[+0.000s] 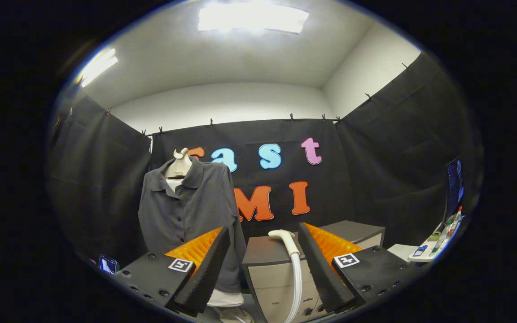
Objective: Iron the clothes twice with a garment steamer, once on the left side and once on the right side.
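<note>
Your gripper (263,262) is spread wide, holding nothing. The steamer head (285,240) sits between the fingers, just ahead, resting on the cabinet (267,273) with its hose (297,282) hanging. Centre on the handle, close squarely. The shirt (191,211) hangs ahead to the left.

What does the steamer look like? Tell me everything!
The steamer is a cream-white wand with a rounded, hooked head, and looks like smooth plastic. A pale ribbed hose hangs down from it. It rests on top of a grey cabinet, to the right of the grey shirt. It sits beyond the open gripper, between its spread fingers, and nothing grips it.
</note>
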{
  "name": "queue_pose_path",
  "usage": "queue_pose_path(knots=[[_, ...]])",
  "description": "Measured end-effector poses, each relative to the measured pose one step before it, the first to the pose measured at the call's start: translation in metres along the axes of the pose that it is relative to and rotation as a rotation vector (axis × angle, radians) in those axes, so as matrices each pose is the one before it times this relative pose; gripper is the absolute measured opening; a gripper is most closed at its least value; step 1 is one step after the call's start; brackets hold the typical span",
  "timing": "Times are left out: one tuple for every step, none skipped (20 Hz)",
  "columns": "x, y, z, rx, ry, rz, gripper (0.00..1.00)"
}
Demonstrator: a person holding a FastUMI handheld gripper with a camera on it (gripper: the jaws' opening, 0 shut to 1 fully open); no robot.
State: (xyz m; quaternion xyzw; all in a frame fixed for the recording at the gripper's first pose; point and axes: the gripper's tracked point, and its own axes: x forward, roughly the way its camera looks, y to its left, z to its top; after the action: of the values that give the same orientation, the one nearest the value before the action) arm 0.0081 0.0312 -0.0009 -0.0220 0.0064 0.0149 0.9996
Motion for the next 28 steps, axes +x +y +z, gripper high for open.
queue_pose_path(knots=[[0.00194,0.00532,-0.00089,0.00024,0.00358,0.00791,0.98],[0.00292,0.00731,0.00076,-0.00092,0.00354,0.00728,0.98],[0.00208,0.00806,0.0006,-0.00188,0.0013,0.00831,0.98],[0.00541,0.00763,0.00123,-0.00265,-0.00194,0.00939,0.98],[0.00616,0.00607,0.00024,-0.00231,0.00251,-0.00006,0.98],[0.0056,0.00444,-0.00056,-0.00481,0.00317,-0.00527,0.98],[0.00721,0.00589,-0.00047,-0.00921,0.00123,-0.0016,0.98],[0.00836,0.00891,-0.00057,-0.00918,0.00456,0.0042,0.98],[0.0097,0.00678,-0.00258,-0.00705,0.01176,0.00651,0.98],[0.01098,0.00315,-0.00112,-0.00395,0.00942,0.00556,0.98],[0.01486,-0.00041,0.00177,0.00088,-0.00022,0.00142,0.98],[0.01545,-0.00406,0.00159,0.00582,0.00234,0.0033,0.98],[0.01631,-0.00463,-0.00093,0.00734,0.01023,0.00654,0.98],[0.01833,-0.00825,-0.00259,0.00624,0.01831,0.0074,0.98],[0.01904,-0.01021,-0.00179,0.00274,0.01174,0.00878,0.98],[0.01993,-0.01125,-0.00194,-0.00135,0.01531,0.00823,0.98],[0.01925,-0.01106,-0.00456,-0.00518,0.01843,0.00715,0.98],[0.01949,-0.01369,-0.00487,-0.01018,0.01831,0.00087,0.98],[0.01885,-0.0095,-0.00633,-0.01511,0.01785,0.00653,0.98],[0.01853,-0.00801,-0.00822,-0.01825,0.02078,0.00215,0.98],[0.01864,-0.01055,-0.01102,-0.01653,0.02891,-0.00703,0.99],[0.01789,-0.0126,-0.01157,-0.01812,0.02844,-0.01626,0.99],[0.01648,-0.01476,-0.01271,-0.01954,0.03192,-0.0298,0.99],[0.01968,-0.01103,-0.01385,-0.00655,0.04029,-0.02843,0.98],[0.01679,-0.00992,-0.01558,0.00923,0.04739,-0.01296,0.98],[0.01859,-0.00558,-0.01718,0.01905,0.05073,-0.00276,0.98],[0.01592,-0.00392,-0.01652,0.0279,0.06003,0.00467,0.97],[0.01531,-0.00163,-0.01549,0.02665,0.06069,0.01081,0.97]])
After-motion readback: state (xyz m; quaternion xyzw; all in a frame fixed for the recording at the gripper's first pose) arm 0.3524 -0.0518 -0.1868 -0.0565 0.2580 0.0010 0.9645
